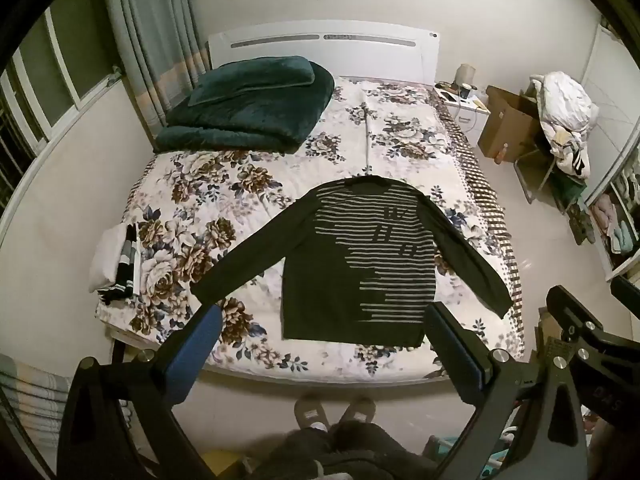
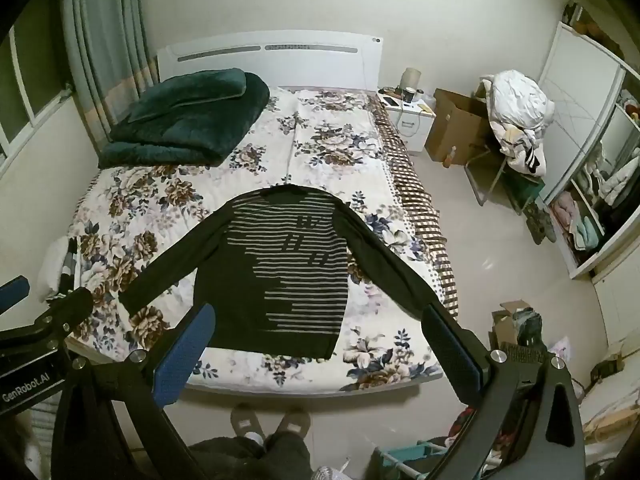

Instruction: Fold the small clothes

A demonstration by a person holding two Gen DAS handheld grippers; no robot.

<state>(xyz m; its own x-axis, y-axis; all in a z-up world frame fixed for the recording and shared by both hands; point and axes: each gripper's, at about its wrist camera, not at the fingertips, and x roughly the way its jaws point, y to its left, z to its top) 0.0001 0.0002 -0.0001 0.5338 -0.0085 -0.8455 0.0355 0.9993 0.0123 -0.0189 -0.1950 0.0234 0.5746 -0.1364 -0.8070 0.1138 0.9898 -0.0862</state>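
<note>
Here: striped knit sweater [image 1: 360, 256] flat on floral quilt [image 1: 224, 216]; both tongs wide, empty.

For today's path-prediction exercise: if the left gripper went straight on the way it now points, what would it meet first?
Probably the dark striped sweater spread on the floral bed, near its hem; the open left gripper has nothing nearer, though depth is uncertain.

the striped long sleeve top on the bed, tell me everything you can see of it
The top is dark, seemingly a soft knit, with pale horizontal stripes across the chest and one side, the rest plain. It lies flat and unfolded on the floral bedspread, both sleeves spread outward and down, hem toward the foot of the bed. Only the bedspread touches it.
</note>
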